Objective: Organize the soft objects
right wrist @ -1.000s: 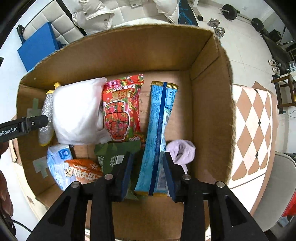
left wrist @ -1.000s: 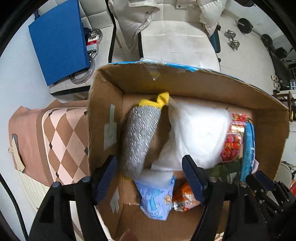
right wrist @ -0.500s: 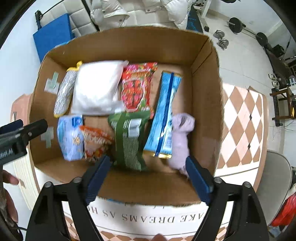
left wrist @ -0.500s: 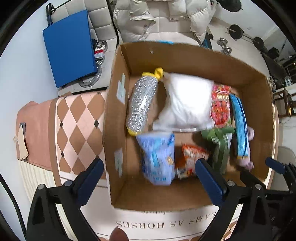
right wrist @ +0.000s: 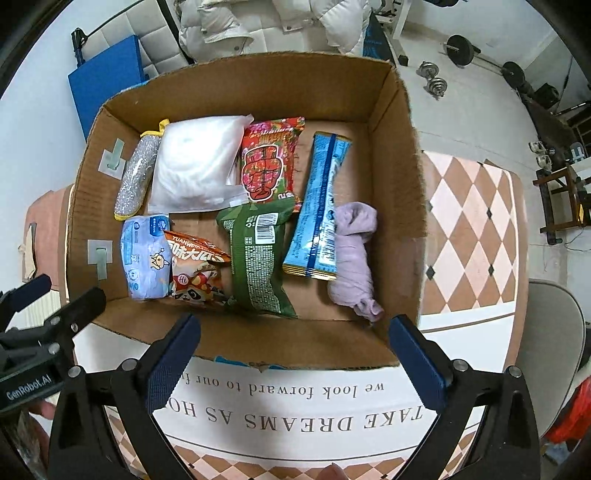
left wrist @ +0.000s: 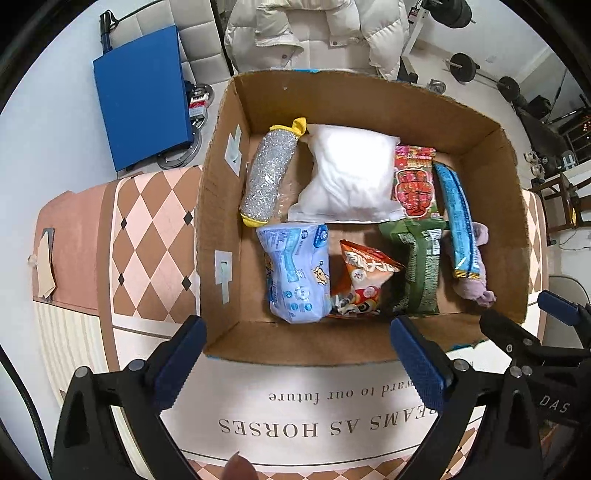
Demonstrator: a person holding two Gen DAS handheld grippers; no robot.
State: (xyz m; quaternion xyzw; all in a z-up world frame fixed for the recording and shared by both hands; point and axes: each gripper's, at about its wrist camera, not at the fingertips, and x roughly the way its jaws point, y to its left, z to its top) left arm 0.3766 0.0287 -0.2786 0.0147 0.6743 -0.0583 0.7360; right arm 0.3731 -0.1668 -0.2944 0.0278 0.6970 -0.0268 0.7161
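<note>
An open cardboard box [left wrist: 218,184] [right wrist: 406,206] holds several soft things: a silver sponge roll [left wrist: 267,179] [right wrist: 135,177], a white bag [left wrist: 349,177] [right wrist: 195,162], a red snack pack [left wrist: 413,181] [right wrist: 267,162], a long blue pack [left wrist: 458,218] [right wrist: 321,206], a green pack [left wrist: 421,266] [right wrist: 256,254], a light-blue tissue pack [left wrist: 295,273] [right wrist: 144,254], an orange snack bag [left wrist: 364,280] [right wrist: 195,269] and a lilac cloth [left wrist: 476,284] [right wrist: 354,254]. My left gripper [left wrist: 295,363] and right gripper [right wrist: 293,363] are open and empty, above the box's near edge.
The box stands on a table with a checkered cloth [left wrist: 147,236] [right wrist: 472,229] bearing printed words. A blue board [left wrist: 144,92] and a chair with a white puffer jacket [left wrist: 314,33] stand beyond. Dumbbells [right wrist: 432,79] lie on the floor at the right.
Both grippers have pulled back and up out of the box. The right gripper let go of the long blue pack and opened wide. The left gripper also opened wider.
</note>
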